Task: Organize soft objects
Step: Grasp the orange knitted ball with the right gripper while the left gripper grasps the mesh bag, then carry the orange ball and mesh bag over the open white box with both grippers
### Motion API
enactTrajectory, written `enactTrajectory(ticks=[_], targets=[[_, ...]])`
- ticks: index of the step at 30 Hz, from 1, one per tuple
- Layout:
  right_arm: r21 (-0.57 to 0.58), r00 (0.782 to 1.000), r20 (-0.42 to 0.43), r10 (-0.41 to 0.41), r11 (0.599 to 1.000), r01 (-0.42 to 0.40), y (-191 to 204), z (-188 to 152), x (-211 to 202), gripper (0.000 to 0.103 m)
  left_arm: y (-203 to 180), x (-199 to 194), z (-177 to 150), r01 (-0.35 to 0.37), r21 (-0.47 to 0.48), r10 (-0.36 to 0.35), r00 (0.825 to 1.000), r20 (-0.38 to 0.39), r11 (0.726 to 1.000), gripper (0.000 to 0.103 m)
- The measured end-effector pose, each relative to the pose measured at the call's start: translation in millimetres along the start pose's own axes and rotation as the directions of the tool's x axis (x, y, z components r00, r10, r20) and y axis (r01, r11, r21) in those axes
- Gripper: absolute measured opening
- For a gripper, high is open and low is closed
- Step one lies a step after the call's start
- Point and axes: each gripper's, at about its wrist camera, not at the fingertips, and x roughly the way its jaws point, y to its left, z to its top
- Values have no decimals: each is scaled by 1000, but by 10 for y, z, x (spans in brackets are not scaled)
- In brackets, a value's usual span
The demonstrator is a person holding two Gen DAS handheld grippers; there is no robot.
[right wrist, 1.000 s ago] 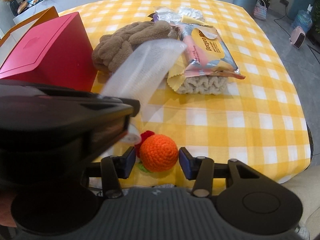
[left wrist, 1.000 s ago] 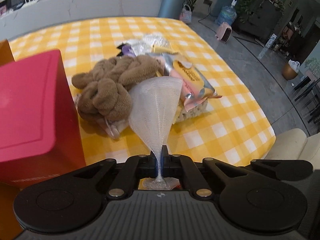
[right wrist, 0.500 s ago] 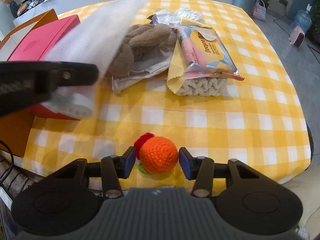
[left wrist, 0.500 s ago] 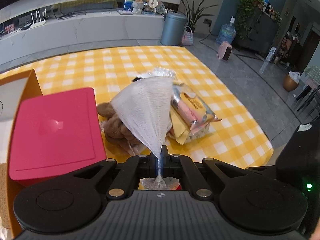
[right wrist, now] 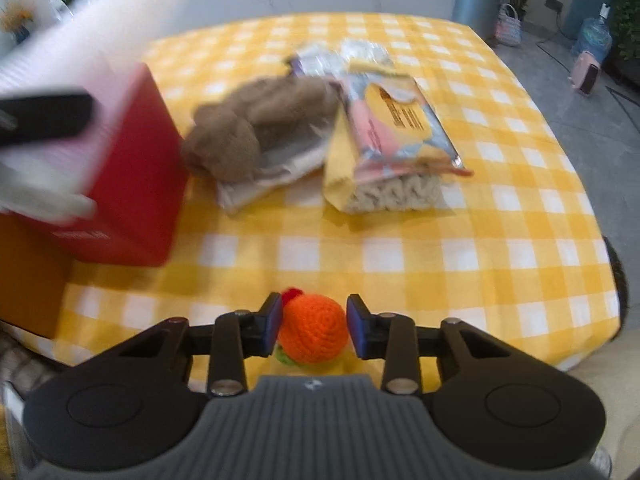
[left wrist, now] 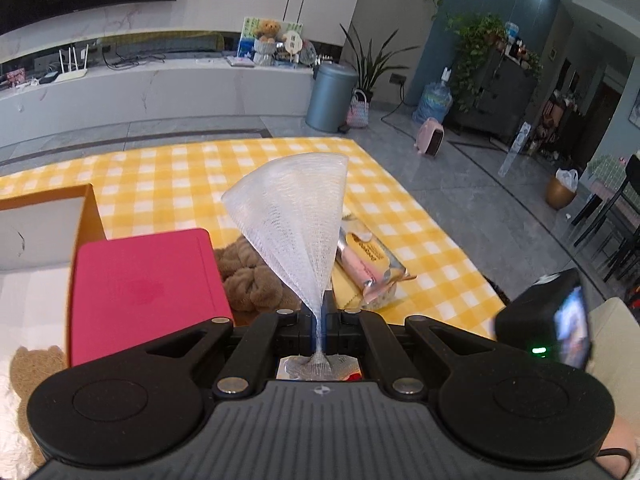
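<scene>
My left gripper (left wrist: pixel 319 322) is shut on a white foam net sleeve (left wrist: pixel 294 222), which fans upward, held high above the table. It shows blurred at the left of the right wrist view (right wrist: pixel 44 120). My right gripper (right wrist: pixel 313 324) is shut on an orange crocheted ball (right wrist: pixel 313 332) with a red and green tip, just above the table's near edge. On the yellow checked tablecloth (right wrist: pixel 440 248) lie a brown fuzzy plush (right wrist: pixel 256 128), a snack packet (right wrist: pixel 396 120) on a cream knitted piece (right wrist: pixel 396 196), and clear wrappers (right wrist: pixel 344 54).
A red box (left wrist: pixel 144 288) stands at the left, beside an open orange cardboard box (left wrist: pixel 44 232). A brown teddy shape (left wrist: pixel 32 372) lies at the lower left. The table's right edge drops to a grey floor (left wrist: pixel 480 184).
My left gripper has risen and swung left with the net sleeve, now above the red box. My right gripper has closed onto the orange ball and lifted it slightly.
</scene>
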Motion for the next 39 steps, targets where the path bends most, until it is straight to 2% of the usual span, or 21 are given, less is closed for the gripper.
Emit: enactTrajectory(ticks=[2,4,5,12,13,14,19,25,29,33,39], targets=[[3,1000,-6,-7,1000,7,2,17,16,49,10,-37,7,0,0,0,1000,14,1000,2],[-8,996,-10,-86,996,86,30,35,63,63,3,-38,8,-7,5,7,1000,19,1000,2],[-11,995,-8,-104,995,104,39,46,87,64,1,-36,4,-6,8,6,1000,21,1000,2],[-56,996,-73,-51,997,47,112,54,225,63,74,-73,-21,10,-17,-10,1000,28,1000,2],[-70,995,-86,-53,996,47,142,46,256,59,93,-85,-18,9,-25,-9,999,31,1000,2],[-89,994,-89,-62,995,54,176,36,279,43,104,-93,-11,8,-32,-7,999,34,999,2],[-98,996,-50,-69,993,64,207,24,232,44,188,-227,-5,7,-43,-4,998,62,999,2],[-88,1000,-1,14,996,-14,178,16,43,44,371,-469,31,-11,-67,19,993,115,998,2],[-87,993,71,98,992,-92,242,49,-209,44,604,-697,39,-38,-106,54,987,154,994,2],[-111,969,155,193,978,-178,403,95,-491,44,876,-935,4,-89,-148,116,975,188,985,2],[-257,918,180,353,918,-303,997,193,-823,44,1305,-1176,-133,-166,-232,211,959,188,959,2]])
